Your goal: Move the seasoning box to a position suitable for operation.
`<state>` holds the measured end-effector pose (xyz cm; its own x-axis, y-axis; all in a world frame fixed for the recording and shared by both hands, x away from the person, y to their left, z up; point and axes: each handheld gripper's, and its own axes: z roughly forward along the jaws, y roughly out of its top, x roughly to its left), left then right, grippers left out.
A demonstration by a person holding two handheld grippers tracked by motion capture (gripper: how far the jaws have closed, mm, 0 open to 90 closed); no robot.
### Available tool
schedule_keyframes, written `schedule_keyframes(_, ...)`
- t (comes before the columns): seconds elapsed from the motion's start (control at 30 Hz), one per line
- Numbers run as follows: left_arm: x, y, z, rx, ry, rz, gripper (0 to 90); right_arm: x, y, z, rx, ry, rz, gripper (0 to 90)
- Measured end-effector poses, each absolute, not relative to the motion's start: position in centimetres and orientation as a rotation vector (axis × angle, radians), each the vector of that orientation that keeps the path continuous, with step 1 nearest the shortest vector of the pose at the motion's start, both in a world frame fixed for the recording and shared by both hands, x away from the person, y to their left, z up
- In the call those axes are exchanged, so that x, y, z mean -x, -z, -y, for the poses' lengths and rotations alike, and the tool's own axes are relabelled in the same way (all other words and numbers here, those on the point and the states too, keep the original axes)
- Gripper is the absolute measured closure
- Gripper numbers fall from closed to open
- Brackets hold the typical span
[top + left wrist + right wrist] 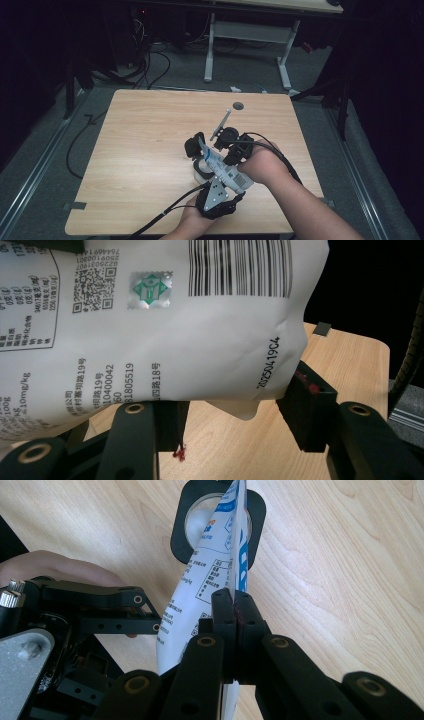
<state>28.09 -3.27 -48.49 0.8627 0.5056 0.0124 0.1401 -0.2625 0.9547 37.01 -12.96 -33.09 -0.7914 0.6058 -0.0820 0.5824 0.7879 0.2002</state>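
Your two forearms come in over the near edge of the table [130, 150] and meet a little right of its middle, closer to the near edge than the far one. Your left hand [192, 220] sits lowest, wrist just past the edge, with the left gripper [230, 425] pointing away from you and up; its grey three-cornered plate faces the high view. Your right hand [262, 165] reaches in from the right, fingers curled around the right gripper [234, 610], which points toward the table's left edge.

Both grippers hold the same thing: a soft white plastic bag [222, 167] with blue printing on one face and small black text, a barcode and a green seal on the other. In the left gripper view, the left jaws stand fairly wide, clamped across the bag's full, rounded bottom end, the film creasing where the right pad presses in. In the right gripper view, the right jaws are closed tight together, pinching the flat, thin upper edge of the bag.

The bag slants over a round white container [200, 520] in a black square holder [180, 545] standing on the pale wood-grain tabletop. Its narrow end points into the container's mouth; you cannot tell what is inside the container.
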Motion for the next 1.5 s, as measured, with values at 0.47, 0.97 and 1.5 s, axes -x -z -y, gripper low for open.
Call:
schedule_keyframes(0.47, -28.09, 48.55, 3.31, -1.825, -0.378, -0.491, 49.5, -37.16, 33.17, 12.82, -0.946, -0.242, -2.841, 90.0)
schedule_keyframes(0.97, -28.16, 48.66, 3.33, -1.825, -0.380, -0.498, 49.2, -37.35, 33.46, 12.57, -0.950, -0.233, -2.838, 90.0)
schedule_keyframes(1.5, -28.27, 48.53, 3.23, -1.818, -0.381, -0.501, 49.2, -37.45, 33.34, 12.25, -0.941, -0.226, -2.835, 90.0)
